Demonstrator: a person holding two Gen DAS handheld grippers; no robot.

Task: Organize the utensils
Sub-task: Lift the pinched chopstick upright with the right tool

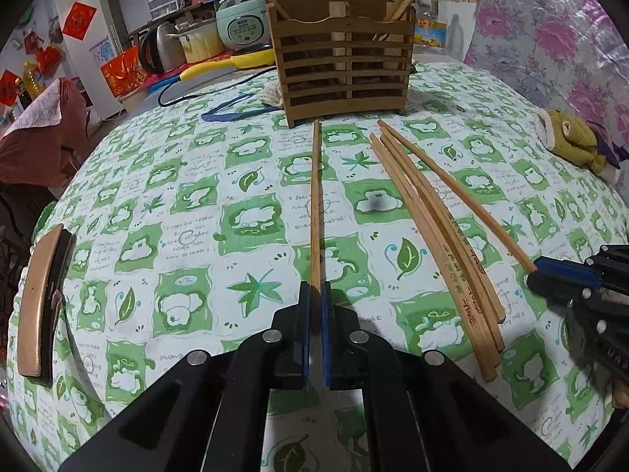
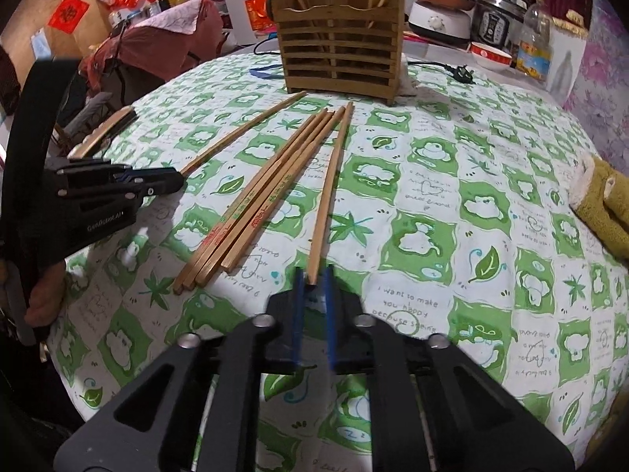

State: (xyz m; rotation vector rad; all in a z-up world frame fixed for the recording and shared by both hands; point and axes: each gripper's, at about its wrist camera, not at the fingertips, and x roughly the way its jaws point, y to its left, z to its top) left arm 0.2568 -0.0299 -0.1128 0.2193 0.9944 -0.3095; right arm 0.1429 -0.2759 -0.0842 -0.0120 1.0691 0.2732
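A wooden slatted holder (image 1: 345, 61) stands at the far side of the table (image 1: 196, 212), which wears a green-and-white leaf-print cloth; several chopsticks already lean upright in its compartments. Behind it sit a pale green rice cooker (image 1: 243, 19), a kettle (image 1: 159, 45) and a yellow pan handle (image 1: 232, 63), with a black cable and a blue strap lying on the cloth just to the holder's left. A stuffed toy (image 1: 574, 141) rests near the table's right edge, and a tan-edged flat object (image 1: 39, 303) lies at the left edge. Nothing lies between the loose chopsticks and the holder.

Four chopsticks (image 2: 251, 200) lie bunched together mid-table, tips toward the holder.

The left gripper (image 1: 315, 289) has its blue pads pressed tight on the near end of a single chopstick (image 1: 315, 200), whose far tip reaches almost to the holder's base. The right gripper (image 2: 313, 275) has its pads around the butt end of another chopstick (image 2: 328, 192) (lying just right of the bunch); the left wrist view shows them clamped on it.
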